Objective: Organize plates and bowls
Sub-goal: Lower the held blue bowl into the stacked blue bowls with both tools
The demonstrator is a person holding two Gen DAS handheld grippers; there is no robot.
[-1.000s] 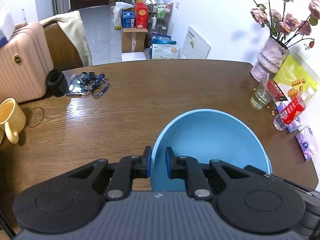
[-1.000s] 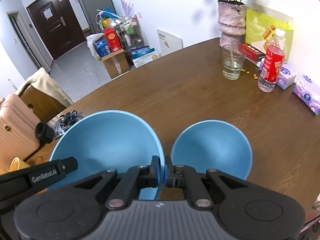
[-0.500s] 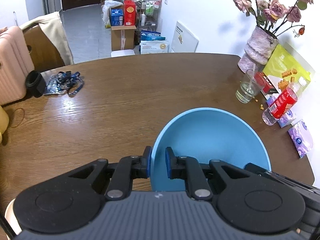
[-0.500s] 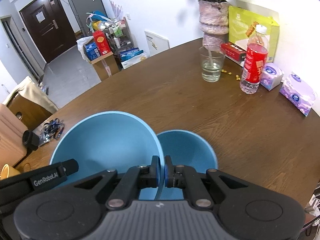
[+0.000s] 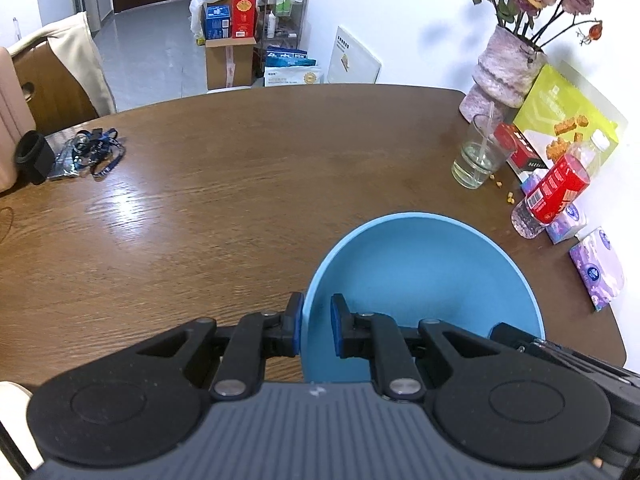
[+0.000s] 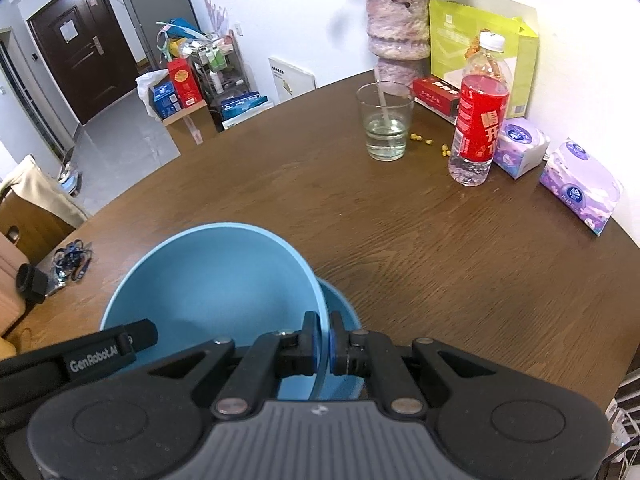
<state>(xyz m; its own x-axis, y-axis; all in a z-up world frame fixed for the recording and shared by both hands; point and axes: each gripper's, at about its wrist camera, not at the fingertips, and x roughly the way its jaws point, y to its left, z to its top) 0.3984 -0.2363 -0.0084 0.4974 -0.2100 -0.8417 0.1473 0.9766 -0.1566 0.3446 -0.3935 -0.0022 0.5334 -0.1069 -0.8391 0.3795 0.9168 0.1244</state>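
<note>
Two grippers pinch one large blue bowl [image 6: 212,280] by opposite rims: the left gripper [image 5: 316,330] with pads clamped on its left edge, the right gripper [image 6: 324,340] on its right edge. It overlaps a smaller blue bowl [image 6: 340,312] on the wooden table [image 6: 420,232]. Beyond stand a drinking glass [image 6: 386,124] and a red-labelled bottle [image 6: 480,112].

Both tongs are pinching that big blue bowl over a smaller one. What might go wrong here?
1. The large blue bowl is held only by thin rim pinches from the left tongs and right tongs; it may slip or tilt.
2. It sits off-centre over the smaller blue bowl, so it could land on the rim and knock it aside instead of nesting.
</note>
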